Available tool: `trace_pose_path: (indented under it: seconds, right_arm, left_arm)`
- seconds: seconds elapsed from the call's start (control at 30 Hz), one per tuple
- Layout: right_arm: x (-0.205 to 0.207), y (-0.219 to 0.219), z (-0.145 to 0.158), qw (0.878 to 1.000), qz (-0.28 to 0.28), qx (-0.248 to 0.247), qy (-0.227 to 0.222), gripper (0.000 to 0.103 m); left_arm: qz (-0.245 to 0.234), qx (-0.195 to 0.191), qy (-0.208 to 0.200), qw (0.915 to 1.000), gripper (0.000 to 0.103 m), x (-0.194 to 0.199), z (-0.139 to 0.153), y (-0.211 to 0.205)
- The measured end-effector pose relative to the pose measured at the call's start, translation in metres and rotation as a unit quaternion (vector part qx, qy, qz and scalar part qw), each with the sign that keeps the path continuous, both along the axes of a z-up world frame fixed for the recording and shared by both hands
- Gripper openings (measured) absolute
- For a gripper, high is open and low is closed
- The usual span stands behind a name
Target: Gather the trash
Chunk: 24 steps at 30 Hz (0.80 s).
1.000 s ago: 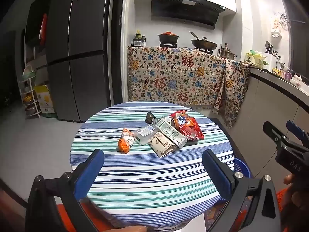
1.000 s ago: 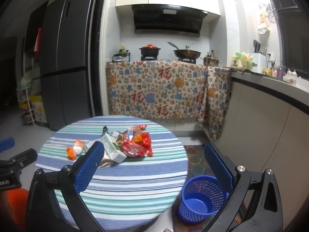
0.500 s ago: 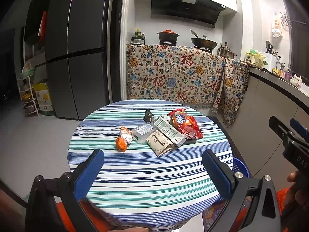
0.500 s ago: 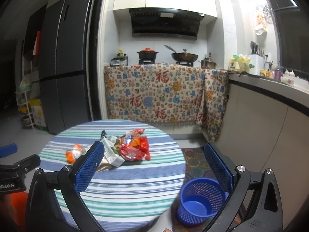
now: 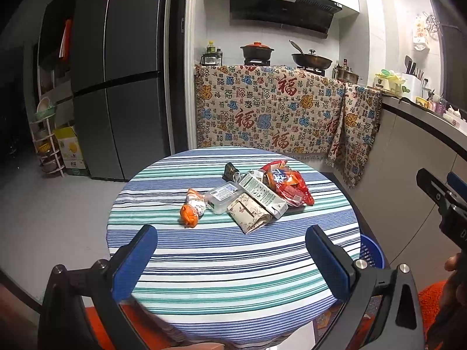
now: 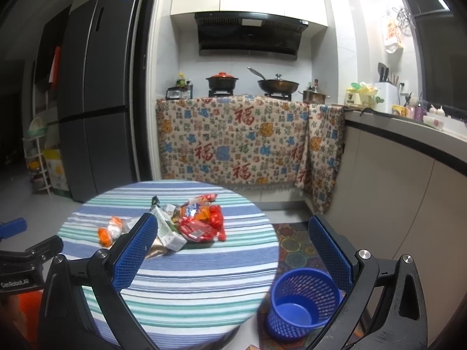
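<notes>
The left hand-held gripper (image 5: 232, 258) hovers over the near edge of the round striped surface (image 5: 233, 271), its blue pads spread wide with nothing between them. The right hand-held gripper (image 6: 233, 250) is likewise wide open and empty, held off to the side above the blue mesh bin (image 6: 303, 303), which stands on the floor just beside the surface.

The trash sits bunched mid-surface: an orange wrapper (image 5: 192, 207), a clear plastic tray (image 5: 223, 194), a patterned paper packet (image 5: 249, 214), a green-and-white carton (image 5: 262, 195) and a red crinkled snack bag (image 5: 287, 185). Because the pieces overlap and touch, closing on one could drag or flick a neighbour off the edge. Thin, slick film may also slip from the pads.
</notes>
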State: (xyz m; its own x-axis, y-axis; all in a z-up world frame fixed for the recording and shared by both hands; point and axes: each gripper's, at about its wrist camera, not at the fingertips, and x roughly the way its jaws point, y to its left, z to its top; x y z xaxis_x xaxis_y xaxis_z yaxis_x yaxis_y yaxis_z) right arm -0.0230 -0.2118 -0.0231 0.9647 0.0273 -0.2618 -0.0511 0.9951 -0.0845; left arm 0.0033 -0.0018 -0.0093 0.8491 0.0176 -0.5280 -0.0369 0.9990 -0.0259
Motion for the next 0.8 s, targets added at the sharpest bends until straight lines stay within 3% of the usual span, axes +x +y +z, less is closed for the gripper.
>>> trace_pose_path:
  seconds: [0.8]
  right_arm:
    - [0.0039,0.0054,-0.0065,1.000,0.008,-0.006,0.009,0.103]
  left_arm:
    - [0.012,0.016,0.001,0.9998,0.103,0.0035,-0.0027,0.0076]
